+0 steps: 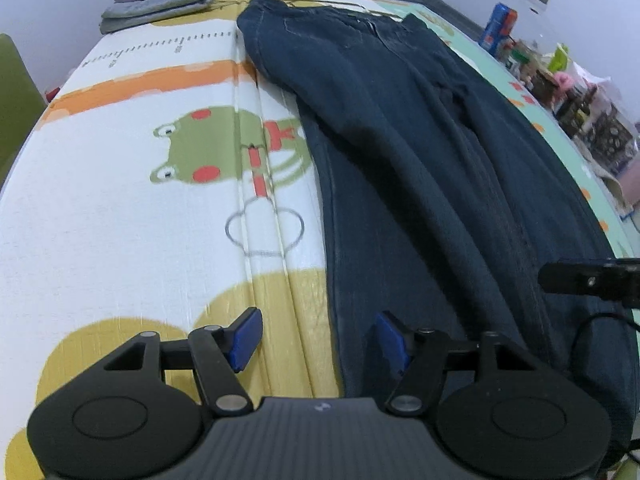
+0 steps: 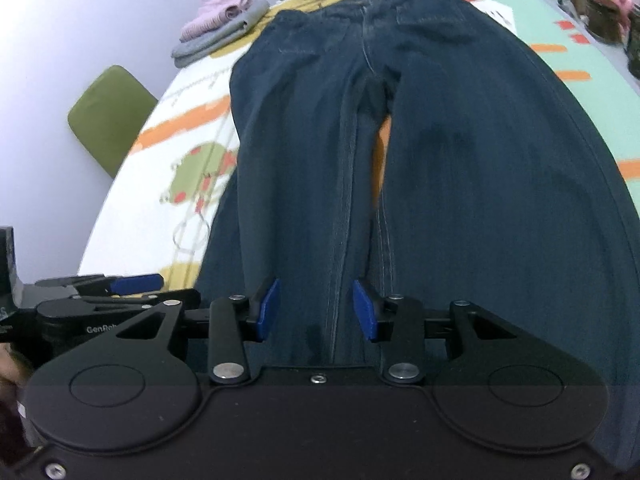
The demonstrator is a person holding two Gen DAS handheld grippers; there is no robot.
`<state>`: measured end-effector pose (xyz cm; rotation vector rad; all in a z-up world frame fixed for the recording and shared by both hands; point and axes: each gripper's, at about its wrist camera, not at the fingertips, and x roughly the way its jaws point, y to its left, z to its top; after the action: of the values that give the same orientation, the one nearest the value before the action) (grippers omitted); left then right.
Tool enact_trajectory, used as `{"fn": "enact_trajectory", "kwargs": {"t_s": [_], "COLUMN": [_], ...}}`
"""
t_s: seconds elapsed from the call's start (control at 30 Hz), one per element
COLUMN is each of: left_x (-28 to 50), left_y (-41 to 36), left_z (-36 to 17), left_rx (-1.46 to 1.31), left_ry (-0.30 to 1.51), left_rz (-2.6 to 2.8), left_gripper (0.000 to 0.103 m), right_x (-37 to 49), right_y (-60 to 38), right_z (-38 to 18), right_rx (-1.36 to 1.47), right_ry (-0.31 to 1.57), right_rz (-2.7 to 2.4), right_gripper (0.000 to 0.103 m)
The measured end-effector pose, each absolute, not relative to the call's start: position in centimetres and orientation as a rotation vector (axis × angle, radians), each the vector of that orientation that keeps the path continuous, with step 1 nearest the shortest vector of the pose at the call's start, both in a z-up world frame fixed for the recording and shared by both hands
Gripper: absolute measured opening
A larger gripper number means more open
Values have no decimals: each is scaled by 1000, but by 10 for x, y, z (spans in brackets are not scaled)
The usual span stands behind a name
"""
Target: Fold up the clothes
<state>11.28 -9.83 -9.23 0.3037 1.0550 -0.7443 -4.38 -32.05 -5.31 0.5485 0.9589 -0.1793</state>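
Dark jeans (image 2: 400, 140) lie spread flat across the frame's centre, legs side by side — unfolded. Folded clothes (image 2: 218, 26) sit stacked at upper left. Left gripper (image 1: 318, 340) and right gripper (image 2: 316, 310) both gape, holding nothing — the jeans' folding remains.

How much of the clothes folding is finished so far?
Done: a pink and grey folded stack sits at the mat's far corner. In hand: nothing; the left gripper and right gripper are open. Left: the jeans lie flat, unfolded.
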Motion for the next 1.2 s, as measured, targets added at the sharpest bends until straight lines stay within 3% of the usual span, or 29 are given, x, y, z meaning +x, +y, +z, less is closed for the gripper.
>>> {"fn": "enact_trajectory", "kwargs": {"t_s": [0.3,0.4,0.5,0.53,0.57,1.2], "left_x": [96,92,88,87,87,87], "left_y": [-92,-93,-94,-94,-94,-49], "left_z": [-99,-100,-98,-97,-96,-82], "left_rx": [333,367,416,419,421,395], "left_ry": [1028,1005,980,987,993,1077], "left_rz": [-762,-754,-735,-742,-748,-599], "left_gripper": [65,59,44,20,3,3], "right_x": [-60,-57,-59,-59,-60,-62], "right_y": [-303,-307,-309,-310,-310,-311], "right_z": [-72,-78,-78,-78,-78,-69], "right_rx": [519,519,537,539,541,531], "right_ry": [1013,1035,1027,1028,1028,1051], "right_rz": [-230,-249,-252,-252,-251,-166], "right_gripper": [39,39,39,39,39,35]}}
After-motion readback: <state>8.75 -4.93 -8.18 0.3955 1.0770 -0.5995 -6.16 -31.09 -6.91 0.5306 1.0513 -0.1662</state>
